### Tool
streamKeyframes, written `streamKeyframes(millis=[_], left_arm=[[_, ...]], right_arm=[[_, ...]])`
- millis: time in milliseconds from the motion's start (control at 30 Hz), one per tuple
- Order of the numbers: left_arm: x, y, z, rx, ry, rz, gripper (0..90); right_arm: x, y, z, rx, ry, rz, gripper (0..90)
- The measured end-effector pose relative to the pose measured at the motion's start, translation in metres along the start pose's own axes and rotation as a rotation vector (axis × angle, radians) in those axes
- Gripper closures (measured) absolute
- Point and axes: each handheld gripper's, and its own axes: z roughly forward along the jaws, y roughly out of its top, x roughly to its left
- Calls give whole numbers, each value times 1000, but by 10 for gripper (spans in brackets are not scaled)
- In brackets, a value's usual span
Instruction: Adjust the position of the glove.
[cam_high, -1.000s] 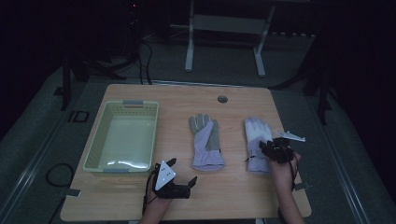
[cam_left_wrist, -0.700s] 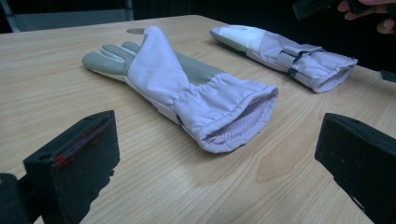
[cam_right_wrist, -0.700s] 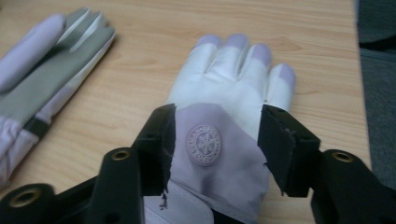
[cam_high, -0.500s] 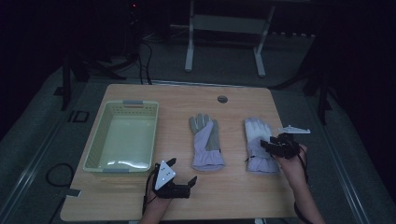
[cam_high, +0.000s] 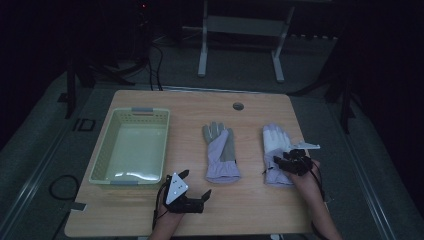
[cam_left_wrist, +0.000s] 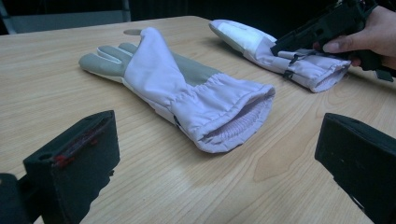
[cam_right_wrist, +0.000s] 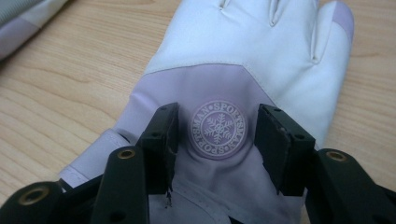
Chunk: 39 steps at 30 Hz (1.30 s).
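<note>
High view: two gloves lie flat on the wooden surface (cam_high: 150, 215), and a pale green basket (cam_high: 105, 165) stands at the left with nothing in it. The middle glove (cam_high: 221, 152) lies between the basket and the right glove (cam_high: 274, 145), well apart from both. The left gripper (cam_high: 195, 187) rests near the front edge, just in front of the basket's near corner, its fingers spread and closed on nothing. The right gripper (cam_high: 281, 162) sits over the cuff end of the right glove.

Left gripper view: the fingers (cam_left_wrist: 74, 163) stand wide apart on either side of the frame, with bare wood between them. The middle glove (cam_left_wrist: 187, 98) lies ahead, cuff opening toward the camera, untouched. Farther off, a hand (cam_left_wrist: 369, 32) holds the right gripper low on the other glove (cam_left_wrist: 280, 51).

Right gripper view: the fingers (cam_right_wrist: 161, 135) are partly apart, one on each side of the round snowflake badge (cam_right_wrist: 218, 129) on the back of the right glove (cam_right_wrist: 261, 51). They have just been opening, and whether their tips touch the fabric I cannot tell — the cloth is not pinched up between them.

Judging by this, the work looks barely begun: if the gloves are meant for the basket, neither glove is lifted yet — the grasp on the first is only being set up.
</note>
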Motion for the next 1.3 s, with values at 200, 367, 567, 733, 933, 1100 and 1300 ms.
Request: streamKeyframes(millis=[200, 367, 567, 733, 933, 1100, 1300], left_arm=[[1, 0, 0, 3, 4, -8, 1], [0, 0, 0, 3, 7, -7, 1], [1, 0, 0, 5, 11, -9, 1], [1, 0, 0, 6, 12, -12, 1], [1, 0, 0, 6, 12, -12, 1], [1, 0, 0, 5, 12, -10, 1], [1, 0, 0, 5, 11, -9, 1]], right_arm=[[-4, -1, 0, -8, 39, 56, 622], [-3, 0, -1, 2, 47, 78, 702], [0, 3, -6, 5, 43, 94, 781], [-3, 8, -16, -5, 65, 121, 797], [-3, 26, -43, -52, 48, 109, 799], [2, 49, -64, -89, 36, 99, 799], [17, 74, -81, -115, 28, 67, 799]])
